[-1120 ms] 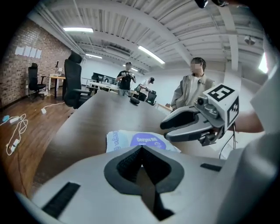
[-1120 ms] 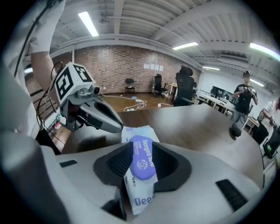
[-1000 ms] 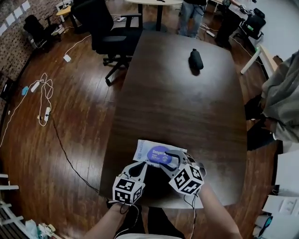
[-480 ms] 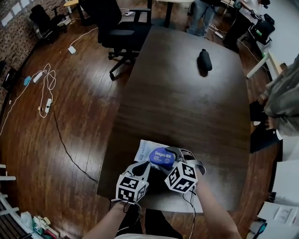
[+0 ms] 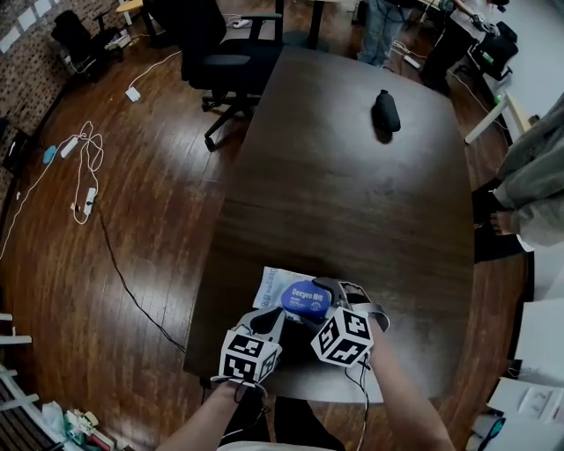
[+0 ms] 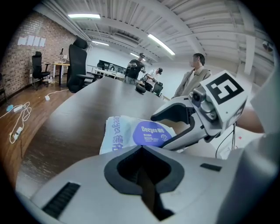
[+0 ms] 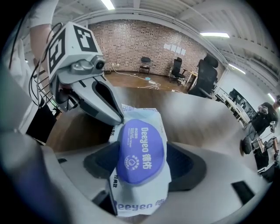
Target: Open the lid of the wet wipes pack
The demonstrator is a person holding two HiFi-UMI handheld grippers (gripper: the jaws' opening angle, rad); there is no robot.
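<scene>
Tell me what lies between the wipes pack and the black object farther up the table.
Head view: only bare table between the wipes pack and the black object.

"Deeyeo" on wipes pack lid (image 7: 141, 151)

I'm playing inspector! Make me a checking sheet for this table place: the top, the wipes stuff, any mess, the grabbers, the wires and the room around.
Surface: dark wooden table.
Job's things: wet wipes pack near the front edge; its purple lid lies flat, not lifted.
Clutter: one black object at the far end.
Grippers: left gripper has its jaws together, tips at the pack's edge; right gripper has its jaws opening, with the lid between them.
Cables: white cables and a dark cable on the floor.
Surroundings: wood floor, office chair, brick wall, people standing nearby.
</scene>
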